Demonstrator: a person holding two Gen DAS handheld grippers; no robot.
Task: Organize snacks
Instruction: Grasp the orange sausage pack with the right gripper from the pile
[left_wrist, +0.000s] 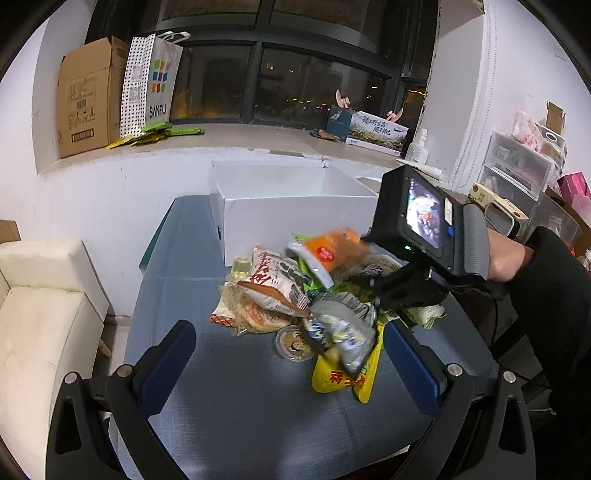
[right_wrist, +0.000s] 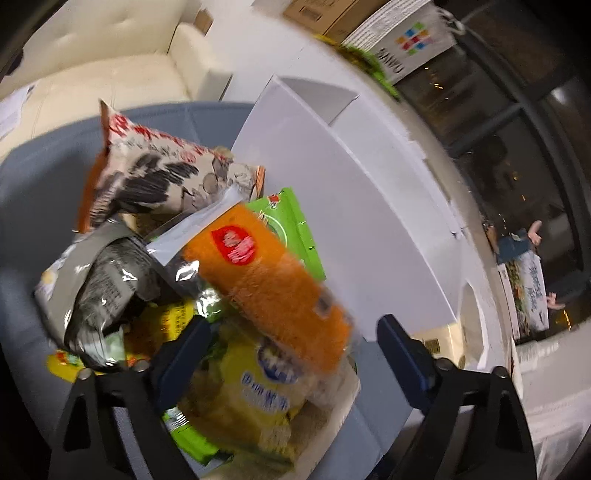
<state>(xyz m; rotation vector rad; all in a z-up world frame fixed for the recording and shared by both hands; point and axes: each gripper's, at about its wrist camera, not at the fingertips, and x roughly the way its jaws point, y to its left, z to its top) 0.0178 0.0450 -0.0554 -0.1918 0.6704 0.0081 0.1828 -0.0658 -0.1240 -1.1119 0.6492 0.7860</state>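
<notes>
- Landmark for all places: white box, open-topped, standing on the blue table at its far side.
- Nearest, right wrist view: right gripper over the near edge of the snack heap, jaws spread, nothing pinched; no pad pressing on a packet. Jaws partly drawn in from full spread, judging by the gap.
- Between those jaws: lower end of the orange packet, lying on top of the heap, slanting up toward the box's near wall. Blurred, so contact with the left finger cannot be told.
- Under it, closer than the box: yellow packet; to the side, silver-grey foil bag.
- Handling, judged: orange packet looks light, film-wrapped, slippery, contents probably brittle. Best taken across its narrow width near the lower end, gently; a hard squeeze risks crushing.
- Left wrist view: left gripper low over the table, jaws wide apart, empty, heap ahead of it.
- Farther: printed white-and-black bag at the heap's back, just beside the box's near wall.
- Box interior appears empty as far as visible.
</notes>
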